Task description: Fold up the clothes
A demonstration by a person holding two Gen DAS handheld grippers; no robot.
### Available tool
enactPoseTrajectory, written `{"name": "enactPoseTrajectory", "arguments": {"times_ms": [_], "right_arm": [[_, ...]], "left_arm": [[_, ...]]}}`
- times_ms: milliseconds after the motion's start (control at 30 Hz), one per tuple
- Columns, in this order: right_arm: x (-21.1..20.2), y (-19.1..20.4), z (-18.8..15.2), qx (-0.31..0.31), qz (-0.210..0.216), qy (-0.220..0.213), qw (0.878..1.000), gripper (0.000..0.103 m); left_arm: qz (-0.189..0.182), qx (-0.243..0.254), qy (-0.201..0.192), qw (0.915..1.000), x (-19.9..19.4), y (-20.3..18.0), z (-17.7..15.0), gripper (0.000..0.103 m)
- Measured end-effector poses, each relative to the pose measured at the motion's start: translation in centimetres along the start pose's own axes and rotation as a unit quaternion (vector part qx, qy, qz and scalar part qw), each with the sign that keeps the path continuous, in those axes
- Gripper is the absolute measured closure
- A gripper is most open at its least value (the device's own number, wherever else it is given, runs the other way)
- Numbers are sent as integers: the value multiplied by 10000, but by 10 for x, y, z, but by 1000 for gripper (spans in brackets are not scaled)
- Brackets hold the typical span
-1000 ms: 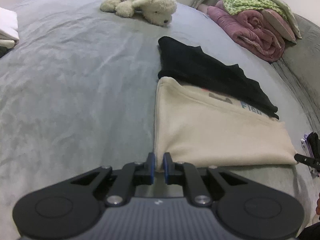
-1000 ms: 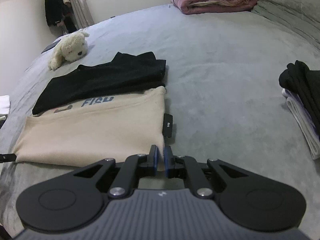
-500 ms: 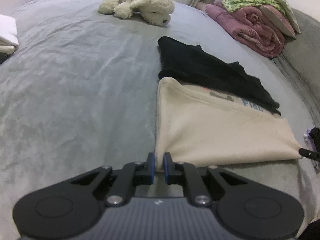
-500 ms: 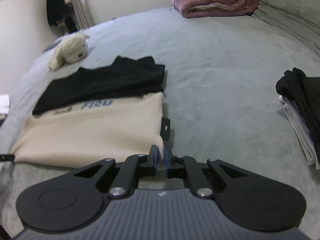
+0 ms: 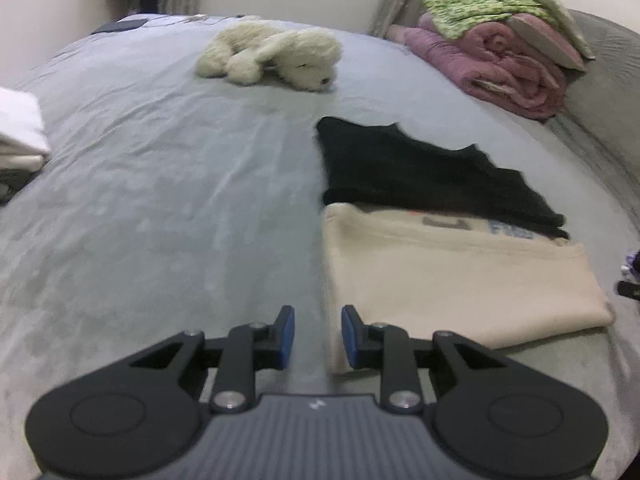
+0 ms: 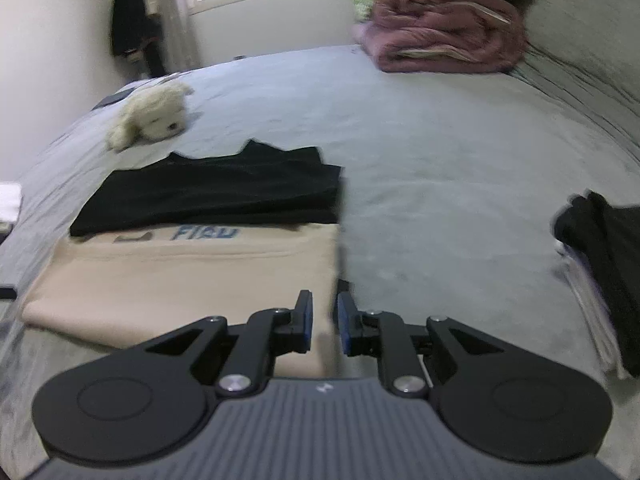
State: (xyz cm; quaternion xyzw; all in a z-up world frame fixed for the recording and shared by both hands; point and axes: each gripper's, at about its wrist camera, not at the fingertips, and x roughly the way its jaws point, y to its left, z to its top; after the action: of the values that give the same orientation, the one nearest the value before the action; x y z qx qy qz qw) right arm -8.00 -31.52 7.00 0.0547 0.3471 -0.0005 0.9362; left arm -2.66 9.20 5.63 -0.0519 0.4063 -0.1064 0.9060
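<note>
A folded cream garment (image 5: 440, 280) with blue lettering lies flat on the grey bed (image 5: 160, 200). A black layer (image 5: 420, 172) lies across its far side. My left gripper (image 5: 318, 336) is at the garment's near left corner. Its jaws are opening, and the corner lies loose beside the right pad (image 5: 350, 336). In the right wrist view the cream garment (image 6: 180, 280) and the black layer (image 6: 220, 196) lie to the left. My right gripper (image 6: 325, 322) is at the near right corner with its jaws opening. The cloth edge lies between the pads, unpressed.
A plush dog toy (image 5: 272, 54) lies at the far side of the bed. Rolled pink quilts (image 5: 500, 68) with a green cloth on top sit by the headboard. Folded white items (image 5: 20, 132) are at the left edge. A black and white clothes pile (image 6: 600, 264) lies at the right.
Both grippers were shut on the cream garment's near corners. Their jaws have now parted and the cloth lies released on the bed. Both views have tipped up slightly.
</note>
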Motion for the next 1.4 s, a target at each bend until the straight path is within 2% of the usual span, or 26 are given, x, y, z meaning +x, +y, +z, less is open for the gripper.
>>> {"name": "enactPoseTrajectory", "arguments": {"times_ms": [133, 267, 400, 467, 600, 767, 867, 1167, 1400], "right_arm": [[14, 35, -3, -475, 285, 125, 9984, 85], [27, 65, -6, -873, 538, 218, 9945, 85], [36, 92, -12, -1179, 777, 300, 9895, 85], [42, 99, -16, -1333, 720, 436, 9875, 84], [45, 102, -19, -1360, 655, 531, 9871, 83], [37, 111, -15, -1362, 916, 258, 9861, 83], [36, 120, -18, -1500, 1007, 246, 9832, 82], [44, 117, -21, -1471, 827, 452, 9846, 79], [43, 94, -16, -1228, 574, 510, 9895, 80]], "left_arm": [[-123, 12, 13, 9999, 10, -25, -5, 77], [-212, 360, 37, 9991, 22, -59, -14, 77], [-72, 601, 24, 9982, 28, -76, -17, 77], [3, 684, 51, 9976, 31, -78, -18, 77], [43, 694, 94, 9975, 34, -78, -20, 77], [-147, 812, -74, 9966, 29, -89, -19, 77], [-216, 996, -75, 9948, 31, -98, -23, 77], [-207, 988, 81, 9949, 39, -96, -27, 77], [-145, 818, 79, 9965, 38, -78, -25, 76]]}}
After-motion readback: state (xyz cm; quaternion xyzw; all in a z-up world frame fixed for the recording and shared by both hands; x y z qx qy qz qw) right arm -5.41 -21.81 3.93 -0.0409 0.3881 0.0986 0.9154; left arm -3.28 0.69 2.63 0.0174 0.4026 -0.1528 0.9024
